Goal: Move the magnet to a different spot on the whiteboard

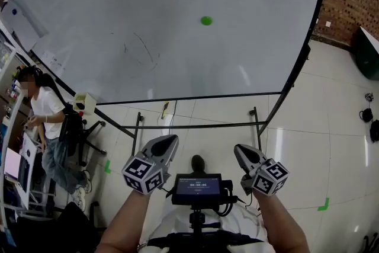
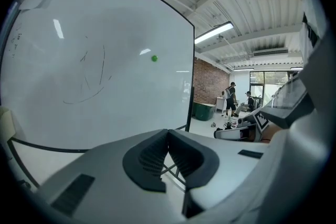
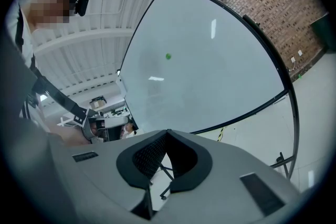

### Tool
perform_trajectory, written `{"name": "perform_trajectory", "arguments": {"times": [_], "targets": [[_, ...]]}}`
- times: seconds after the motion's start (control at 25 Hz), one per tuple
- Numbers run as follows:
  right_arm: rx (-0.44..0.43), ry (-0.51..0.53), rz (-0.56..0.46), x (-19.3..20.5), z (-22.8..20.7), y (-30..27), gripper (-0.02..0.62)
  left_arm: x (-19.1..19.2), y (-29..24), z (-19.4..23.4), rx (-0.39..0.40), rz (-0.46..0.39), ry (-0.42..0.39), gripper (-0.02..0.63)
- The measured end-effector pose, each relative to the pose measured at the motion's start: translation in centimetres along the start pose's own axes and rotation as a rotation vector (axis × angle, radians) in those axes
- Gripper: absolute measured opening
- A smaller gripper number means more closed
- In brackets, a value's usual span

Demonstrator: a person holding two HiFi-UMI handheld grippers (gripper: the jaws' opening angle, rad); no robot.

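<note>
So, just one magnet (image 1: 206, 21) to count: a small green dot stuck on the whiteboard (image 1: 118, 9), toward its upper right in the head view, with bare board all around it. It's well apart from both grippers. There's one whiteboard too, on a black-framed stand, and it has a few faint pen scribbles (image 1: 142, 50) left of the magnet and lower down.

Two grippers, one per hand, are both held low and close to the person's body, pointing toward the foot of the board. The left gripper (image 1: 170, 140) has its jaws closed tip to tip with nothing between them, and the right gripper (image 1: 238, 151) is the same, jaws together and empty. Each one carries one marker cube.

Between the two grippers sits one small black screen (image 1: 196, 185) on a mount.

One bystander (image 1: 47, 121) in a white shirt and jeans stands at the left edge of the head view. The left gripper view shows two more people (image 2: 231, 98) far back beside the brick wall (image 2: 207, 84). Two green tape marks (image 1: 108, 167) are on the floor.
</note>
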State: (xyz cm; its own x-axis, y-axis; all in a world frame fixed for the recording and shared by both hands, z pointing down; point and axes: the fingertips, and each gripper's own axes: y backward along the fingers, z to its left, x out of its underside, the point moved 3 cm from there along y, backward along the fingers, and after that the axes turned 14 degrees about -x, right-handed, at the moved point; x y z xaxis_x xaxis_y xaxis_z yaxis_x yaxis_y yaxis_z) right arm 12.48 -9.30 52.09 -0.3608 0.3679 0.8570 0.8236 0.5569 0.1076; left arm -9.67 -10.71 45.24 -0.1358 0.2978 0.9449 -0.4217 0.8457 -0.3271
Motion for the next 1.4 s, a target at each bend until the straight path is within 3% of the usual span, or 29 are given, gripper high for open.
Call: {"name": "perform_trajectory", "arguments": {"times": [0.48, 0.64, 0.88, 1.12, 1.4], "targets": [[0.054, 0.031, -0.019, -2.2, -0.7, 1.0, 0.020, -2.5, -4.1, -2.1, 0.093, -0.033, -0.035, 0.025], [0.089, 0.024, -0.056, -2.7, -1.7, 2.1, 0.020, -4.6, -6.0, -3.7, 0.143, -0.072, -0.081, 0.025], [0.094, 0.039, -0.100, -4.0, -2.8, 2.6, 0.020, -8.1, -8.5, -4.6, 0.149, -0.142, -0.110, 0.025], [0.111, 0.082, -0.106, -5.9, -3.8, 3.4, 0.020, -10.2, -10.3, -5.2, 0.096, -0.157, -0.292, 0.025], [0.119, 0.097, -0.105, -7.8, -4.7, 3.4, 0.020, -15.3, -12.9, -4.0, -0.054, -0.258, -0.483, 0.025]]}}
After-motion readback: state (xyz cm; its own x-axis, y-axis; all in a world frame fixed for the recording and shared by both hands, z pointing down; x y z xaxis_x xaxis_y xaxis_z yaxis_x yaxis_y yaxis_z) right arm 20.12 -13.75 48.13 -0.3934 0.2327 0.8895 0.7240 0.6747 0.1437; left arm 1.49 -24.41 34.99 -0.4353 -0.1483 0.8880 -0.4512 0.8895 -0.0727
